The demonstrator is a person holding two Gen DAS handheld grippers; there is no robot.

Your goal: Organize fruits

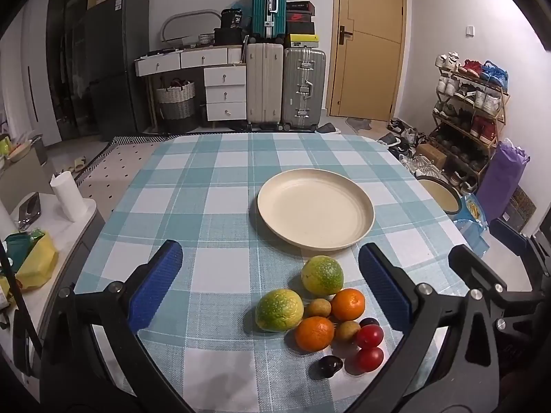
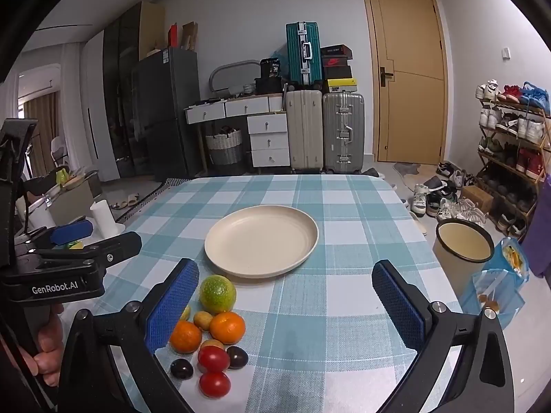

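- fruits (image 1: pixel 320 313) heaped at near edge of table (image 1: pixel 206 186): two green citrus, two oranges, kiwis, red and dark plums, all touching or just beside each other
- plate (image 1: pixel 315 213) bare, just beyond heap, mid-table
- left gripper (image 1: pixel 270 284) above table, fingers spread wide, nothing between pads, heap near its right finger
- right gripper (image 2: pixel 286 304) spread wide too, empty, heap by its left finger
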